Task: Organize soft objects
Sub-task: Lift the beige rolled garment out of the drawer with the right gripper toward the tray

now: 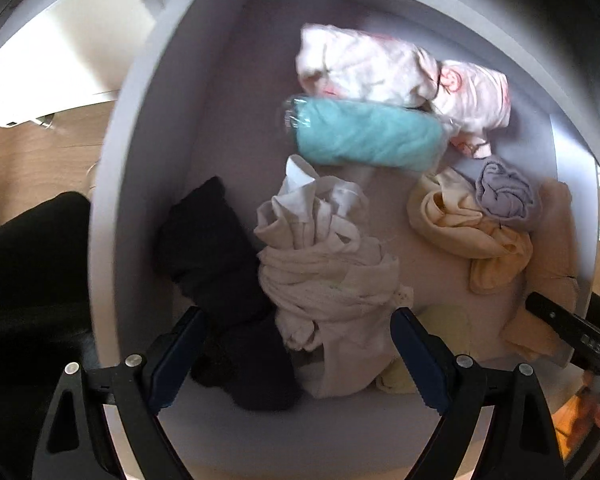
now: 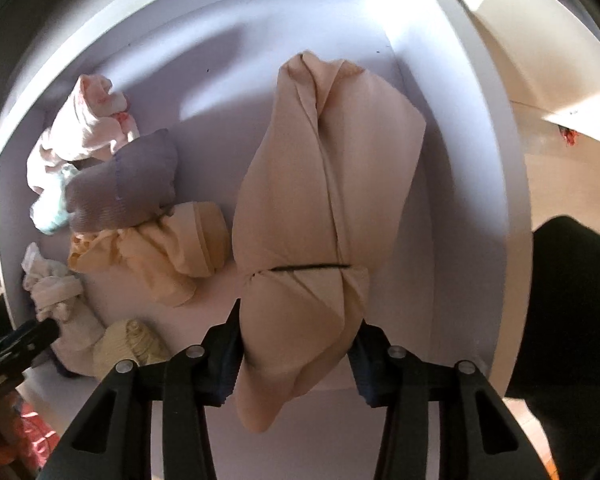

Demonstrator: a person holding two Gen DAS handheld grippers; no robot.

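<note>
A peach-beige rolled garment (image 2: 324,208) lies lengthwise at the right of the pale drawer (image 2: 204,80), pinched at its near end. Left of it sit a yellow bundle (image 2: 168,252) and a lilac bundle (image 2: 124,188) — touching. Far off lie a white-and-pink printed garment (image 1: 400,76) and a turquoise roll (image 1: 364,138) in clear wrap; nearer, a crumpled white garment (image 1: 328,276) beside a black one (image 1: 212,248).

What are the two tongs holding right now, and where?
Right tongs pinch the beige bundle at its near end; left tongs are open, holding nothing.
</note>
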